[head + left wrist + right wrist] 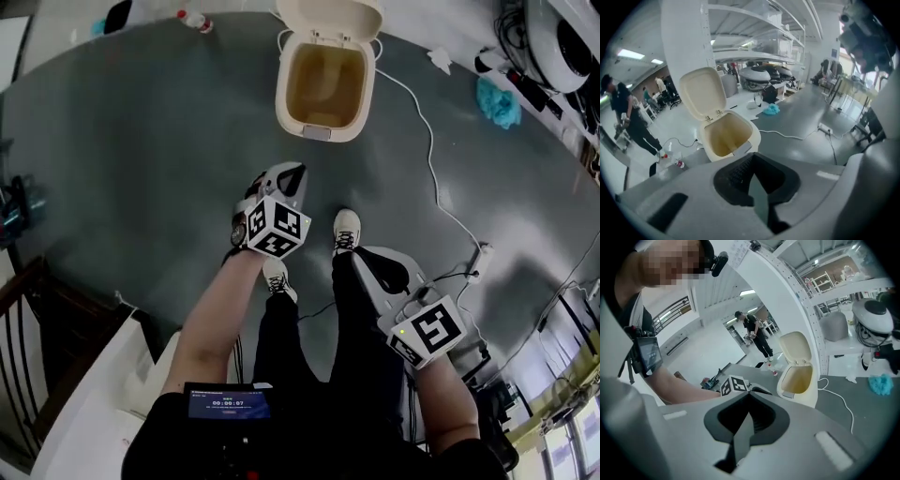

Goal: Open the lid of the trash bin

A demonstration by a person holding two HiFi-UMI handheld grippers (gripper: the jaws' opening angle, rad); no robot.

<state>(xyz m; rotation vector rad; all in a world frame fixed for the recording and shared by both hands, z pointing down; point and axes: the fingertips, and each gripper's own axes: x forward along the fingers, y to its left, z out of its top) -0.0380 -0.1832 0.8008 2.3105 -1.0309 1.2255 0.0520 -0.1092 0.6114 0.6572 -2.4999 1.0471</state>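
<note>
Ahead on open floor (141,141), trash bin (284,94), lid (330,17) up — left gripper (757,183), right gripper (749,417) closed empty, well short.

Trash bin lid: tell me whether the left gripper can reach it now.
Probably yes, with a step forward: the lid stands open, and only bare floor lies between it and the left gripper.

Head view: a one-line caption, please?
Trash bin with lid open; left gripper and right gripper shut, empty, short of it.
</note>
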